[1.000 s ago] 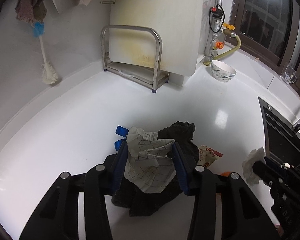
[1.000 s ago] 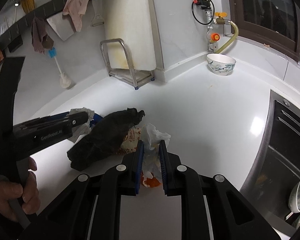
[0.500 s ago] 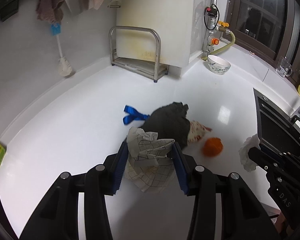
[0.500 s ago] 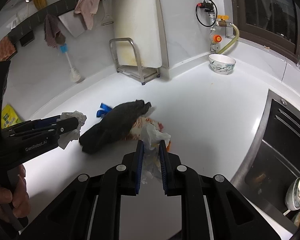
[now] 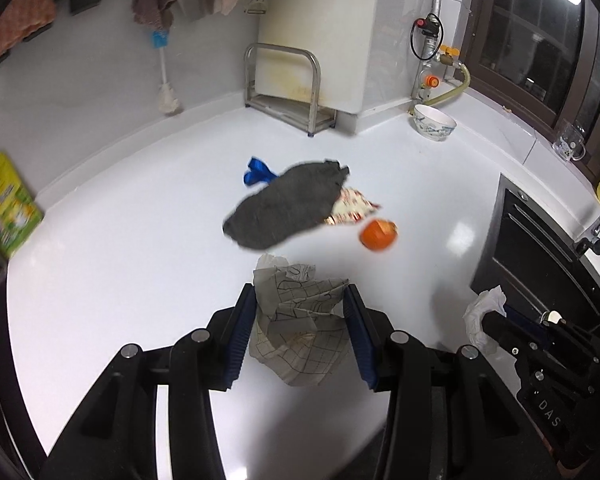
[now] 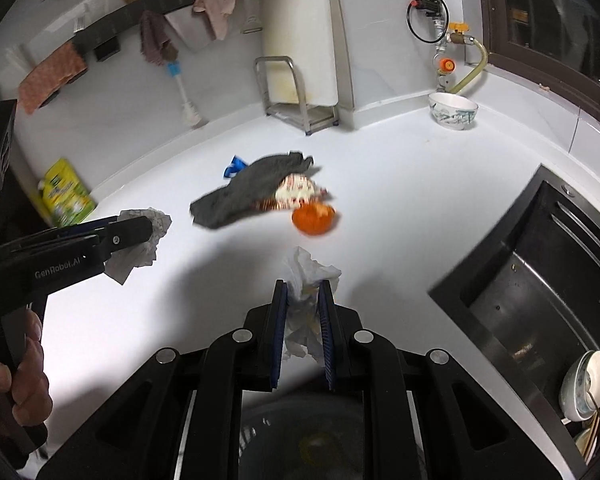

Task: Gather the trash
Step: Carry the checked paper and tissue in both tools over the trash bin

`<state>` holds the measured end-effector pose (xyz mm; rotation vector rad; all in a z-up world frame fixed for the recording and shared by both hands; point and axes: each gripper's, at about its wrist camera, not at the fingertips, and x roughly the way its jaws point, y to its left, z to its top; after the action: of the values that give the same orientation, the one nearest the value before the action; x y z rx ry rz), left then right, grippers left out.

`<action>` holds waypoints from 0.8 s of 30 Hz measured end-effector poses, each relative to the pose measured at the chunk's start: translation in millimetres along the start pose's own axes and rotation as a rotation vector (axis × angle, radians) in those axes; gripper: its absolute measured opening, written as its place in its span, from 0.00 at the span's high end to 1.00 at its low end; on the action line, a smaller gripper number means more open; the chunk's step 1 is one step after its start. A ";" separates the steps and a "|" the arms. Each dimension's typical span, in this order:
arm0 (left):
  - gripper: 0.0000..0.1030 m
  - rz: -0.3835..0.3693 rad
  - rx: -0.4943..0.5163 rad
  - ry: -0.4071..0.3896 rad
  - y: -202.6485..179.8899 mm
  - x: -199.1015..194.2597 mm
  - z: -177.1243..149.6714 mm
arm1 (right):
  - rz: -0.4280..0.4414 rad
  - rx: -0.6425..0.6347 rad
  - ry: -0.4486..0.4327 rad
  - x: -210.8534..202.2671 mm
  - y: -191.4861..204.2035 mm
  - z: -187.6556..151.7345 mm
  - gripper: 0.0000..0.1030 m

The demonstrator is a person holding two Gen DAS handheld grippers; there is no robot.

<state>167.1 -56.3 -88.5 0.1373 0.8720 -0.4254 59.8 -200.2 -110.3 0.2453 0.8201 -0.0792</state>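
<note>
Both grippers are loaded: the left gripper (image 5: 300,322) is clamped on a crumpled sheet of grid-printed paper (image 5: 298,332), the larger wad, which fills the gap between its blue pads and hangs below them; the right gripper (image 6: 303,326) is pinched nearly shut on a smaller white tissue (image 6: 306,280) that sticks out past its fingertips. Both wads look light, soft and crushable, so a squeeze across the bulk should serve. Left on the white counter (image 5: 112,240), ahead of both grippers and well apart, lie a dark cloth (image 5: 288,206), a printed wrapper (image 5: 352,210) and an orange peel (image 5: 378,234).
</note>
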 end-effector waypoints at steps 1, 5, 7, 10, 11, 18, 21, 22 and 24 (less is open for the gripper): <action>0.57 0.006 -0.010 0.000 -6.0 -5.9 -7.3 | 0.009 -0.009 0.004 -5.8 -3.2 -5.3 0.84; 0.57 0.035 -0.058 -0.002 -27.1 -27.4 -34.6 | 0.047 -0.058 0.033 -27.4 -15.5 -28.3 0.84; 0.57 0.053 -0.081 -0.003 -37.4 -38.8 -49.3 | 0.072 -0.078 0.043 -40.9 -23.7 -40.2 0.84; 0.57 0.078 -0.106 -0.004 -52.1 -52.9 -69.2 | 0.099 -0.106 0.049 -57.2 -33.2 -55.4 0.84; 0.57 0.087 -0.115 -0.005 -57.2 -57.7 -76.5 | 0.107 -0.114 0.052 -61.2 -36.2 -60.3 0.84; 0.57 0.135 -0.137 0.046 -83.9 -75.7 -118.9 | 0.167 -0.147 0.103 -76.1 -53.4 -96.9 0.84; 0.57 0.137 -0.135 0.070 -89.6 -77.5 -131.4 | 0.188 -0.137 0.132 -77.1 -58.7 -108.5 0.84; 0.57 0.142 -0.135 0.077 -91.3 -77.5 -135.4 | 0.192 -0.137 0.143 -76.2 -59.5 -112.9 0.84; 0.57 0.145 -0.134 0.090 -94.1 -75.3 -142.5 | 0.197 -0.138 0.159 -73.2 -60.0 -119.7 0.84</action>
<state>-16.1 -77.9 -117.0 0.0954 0.9700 -0.2261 -85.3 -230.6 -146.4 0.2021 0.9513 0.1833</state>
